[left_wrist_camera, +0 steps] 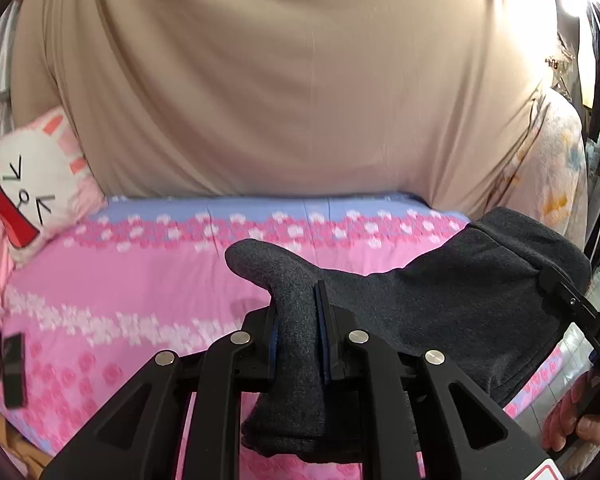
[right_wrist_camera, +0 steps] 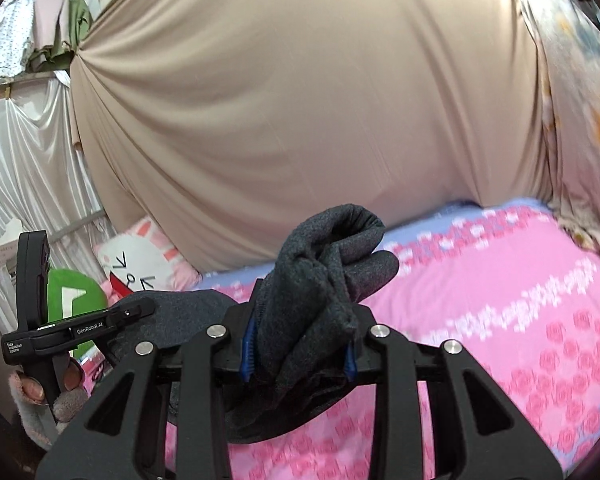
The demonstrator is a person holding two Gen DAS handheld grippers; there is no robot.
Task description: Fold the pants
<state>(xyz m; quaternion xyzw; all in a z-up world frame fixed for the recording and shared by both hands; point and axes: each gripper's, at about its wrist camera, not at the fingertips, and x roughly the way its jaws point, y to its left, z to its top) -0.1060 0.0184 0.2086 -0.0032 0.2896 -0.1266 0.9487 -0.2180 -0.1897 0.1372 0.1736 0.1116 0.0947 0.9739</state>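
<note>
Dark grey pants (left_wrist_camera: 440, 292) hang stretched between my two grippers, lifted above the pink flowered bed (left_wrist_camera: 140, 272). My left gripper (left_wrist_camera: 300, 320) is shut on a narrow bunch of the grey cloth that sticks up between its blue pads. From there the fabric runs right to the other gripper at the edge of the left wrist view. In the right wrist view my right gripper (right_wrist_camera: 300, 344) is shut on a thicker folded wad of the pants (right_wrist_camera: 324, 276). The left gripper's body (right_wrist_camera: 76, 328) shows at lower left there, held by a hand (right_wrist_camera: 72, 376).
A beige sheet (left_wrist_camera: 280, 80) hangs behind the bed. A white and pink cartoon pillow (left_wrist_camera: 32, 184) lies at the bed's left end, with a green cushion (right_wrist_camera: 72, 292) beside it. A dark small object (left_wrist_camera: 12, 364) lies on the bed's left. Floral fabric (right_wrist_camera: 580, 100) hangs at right.
</note>
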